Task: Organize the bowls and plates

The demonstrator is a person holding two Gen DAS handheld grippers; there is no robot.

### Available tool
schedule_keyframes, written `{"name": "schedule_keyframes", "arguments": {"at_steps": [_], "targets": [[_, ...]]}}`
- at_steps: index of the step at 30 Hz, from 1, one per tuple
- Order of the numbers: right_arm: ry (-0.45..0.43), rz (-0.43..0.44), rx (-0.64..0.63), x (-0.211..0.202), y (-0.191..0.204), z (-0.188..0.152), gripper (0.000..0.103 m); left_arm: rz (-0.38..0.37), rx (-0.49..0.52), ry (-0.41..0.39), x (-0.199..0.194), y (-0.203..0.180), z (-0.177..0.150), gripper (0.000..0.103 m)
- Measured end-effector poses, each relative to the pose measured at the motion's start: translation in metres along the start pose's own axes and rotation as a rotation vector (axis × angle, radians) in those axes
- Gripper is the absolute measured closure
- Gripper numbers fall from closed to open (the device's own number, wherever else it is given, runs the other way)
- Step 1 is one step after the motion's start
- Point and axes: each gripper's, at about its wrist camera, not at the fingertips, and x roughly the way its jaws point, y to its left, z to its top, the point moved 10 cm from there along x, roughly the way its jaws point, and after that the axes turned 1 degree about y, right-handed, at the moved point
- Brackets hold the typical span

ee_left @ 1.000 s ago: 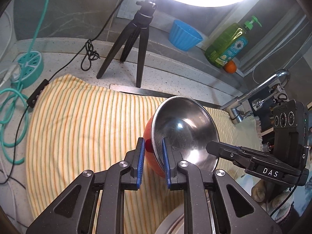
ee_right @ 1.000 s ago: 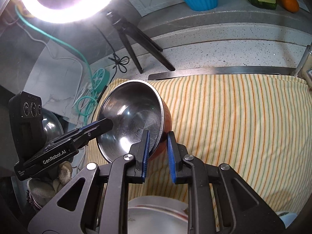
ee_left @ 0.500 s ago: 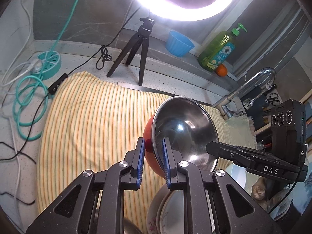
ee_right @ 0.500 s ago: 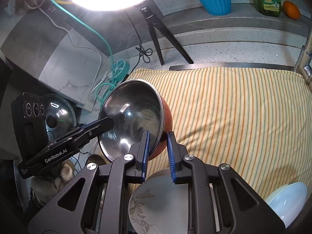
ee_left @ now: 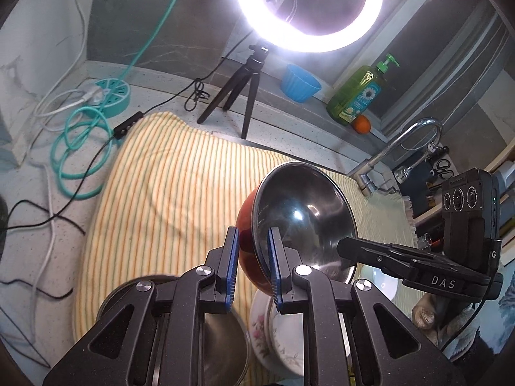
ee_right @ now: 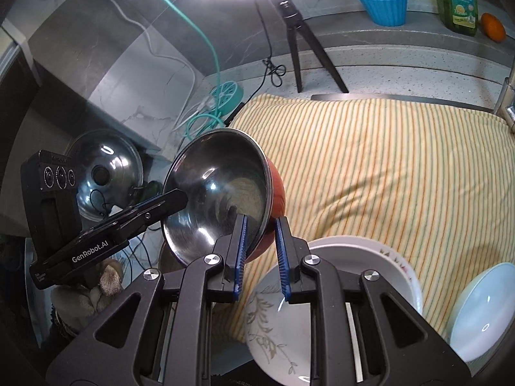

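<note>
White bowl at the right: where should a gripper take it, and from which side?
Probably by the rim of the white bowl, from above at its cloth-side edge: it sits open side up with a thin exposed lip, and the plate crowds its left side.

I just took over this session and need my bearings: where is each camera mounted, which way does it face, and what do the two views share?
Left wrist: on the left gripper, looking down its fingers across the striped cloth; the right gripper enters from the right.
Right wrist: on the right gripper, facing the same cloth; the left gripper enters from the left.
Shared: the red-and-steel bowl clamped by both, ring light, blue cup.
</note>
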Motion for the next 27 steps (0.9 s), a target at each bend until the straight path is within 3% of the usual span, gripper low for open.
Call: {"name": "schedule_keyframes", "arguments": {"at_steps": [15, 27], "targets": [[0.11, 0.038, -0.094, 0.036, 0.053, -0.046, 0.085, 0.052, -0.124, -0.021, -0.042, 0.05, -0.048, 0.087], [0.206, 0.009, -0.159, 0.078, 0.069, -0.074, 0.085, 0.104, -0.204, 0.016, -0.045, 0.086, -0.088, 0.087]]}}
